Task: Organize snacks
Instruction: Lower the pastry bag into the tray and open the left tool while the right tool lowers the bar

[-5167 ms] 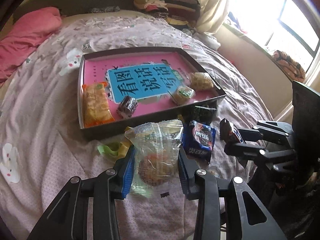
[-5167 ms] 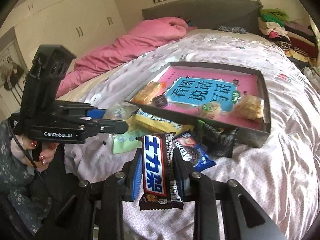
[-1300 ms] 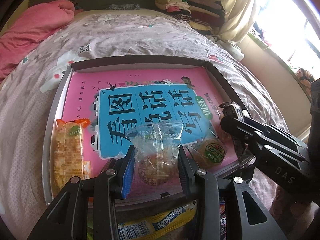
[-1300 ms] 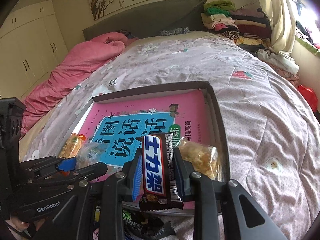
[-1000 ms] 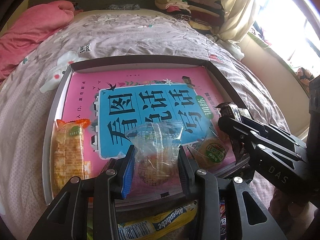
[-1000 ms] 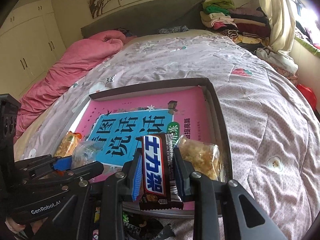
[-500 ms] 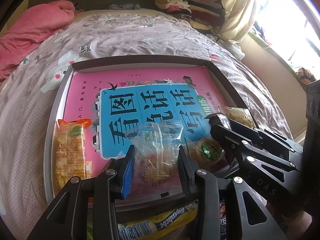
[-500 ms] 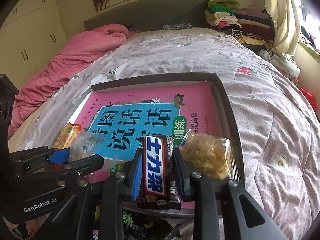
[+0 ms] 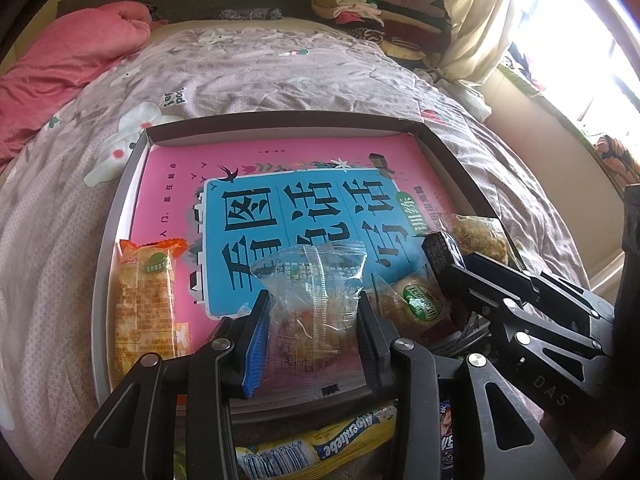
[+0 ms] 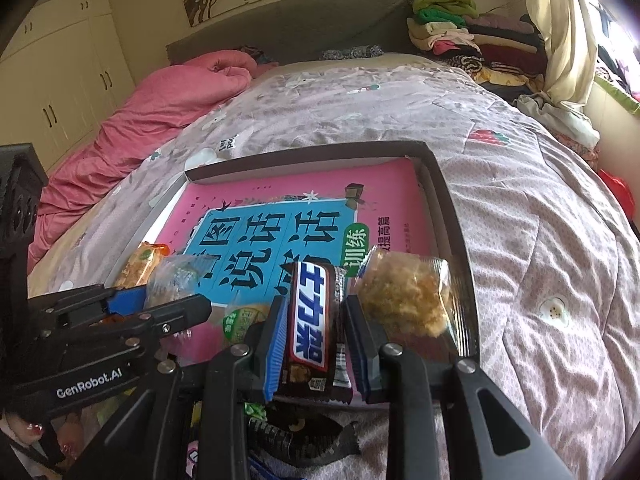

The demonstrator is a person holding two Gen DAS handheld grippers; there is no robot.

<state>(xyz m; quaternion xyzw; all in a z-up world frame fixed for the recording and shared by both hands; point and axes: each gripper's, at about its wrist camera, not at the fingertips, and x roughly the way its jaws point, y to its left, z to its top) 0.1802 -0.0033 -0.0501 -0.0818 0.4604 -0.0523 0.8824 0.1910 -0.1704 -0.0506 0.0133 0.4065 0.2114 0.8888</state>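
Left wrist view: left gripper [image 9: 312, 320] clamped on a clear-wrapped pastry [image 9: 316, 300], held over the near edge of the tray [image 9: 120, 216]; orange cracker pack [image 9: 144, 304] lying by the tray's left edge.

Right wrist view: right gripper [image 10: 316, 328] pinched tight on a chocolate bar [image 10: 312, 320], poised above the tray's near edge, just beside a crumbly snack bag [image 10: 408, 300] near the right-hand corner.
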